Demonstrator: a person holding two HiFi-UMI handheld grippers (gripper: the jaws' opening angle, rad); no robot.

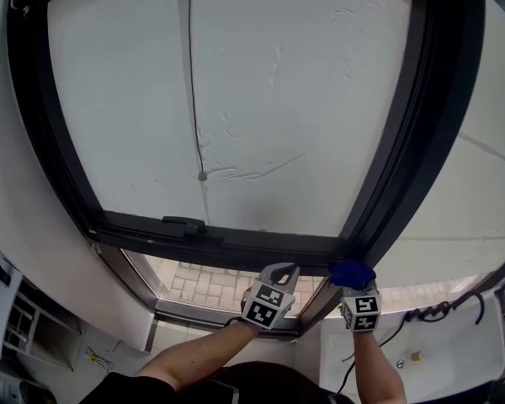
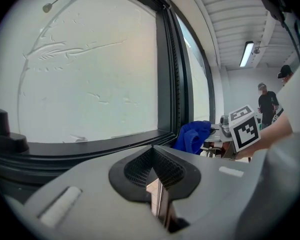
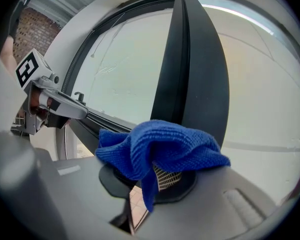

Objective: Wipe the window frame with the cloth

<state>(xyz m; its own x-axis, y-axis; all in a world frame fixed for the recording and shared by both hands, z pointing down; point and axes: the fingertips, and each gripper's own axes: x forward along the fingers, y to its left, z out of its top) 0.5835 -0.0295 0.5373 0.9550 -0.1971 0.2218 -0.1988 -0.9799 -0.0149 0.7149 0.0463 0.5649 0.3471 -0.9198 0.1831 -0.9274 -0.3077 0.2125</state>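
1. At about 8 o'clock in the head view, a dark handle (image 1: 185, 223) sits on the bottom rail of the window frame (image 1: 227, 249). A wipe running leftward along the rail could snag the cloth on it.
2. Near the picture's centre, a thin cord (image 1: 191, 74) hangs down the frosted pane (image 1: 303, 91) and ends in a small bead. It is well above the rail, so I judge it a small risk unless the wipe climbs.
3. At 6 o'clock, the left gripper (image 1: 284, 269) hovers just below the rail with its jaws pressed together on nothing. Being close to the cloth's path, it could be knocked by the other gripper or could scrape the frame.
4. At 5 o'clock, the blue cloth (image 3: 160, 144) is bunched in the clenched jaws of the right gripper (image 3: 162, 176). It is pressed at the corner where the bottom rail meets the dark upright post (image 1: 404, 141).
5. The cloth sits as a loose wad over the jaw tips, with one fold hanging down. Firm rubbing could drag it free, or leave hard jaw edges touching the frame instead of fabric.
6. The corner joint is tight, so dirt may be pushed into it, not lifted out.
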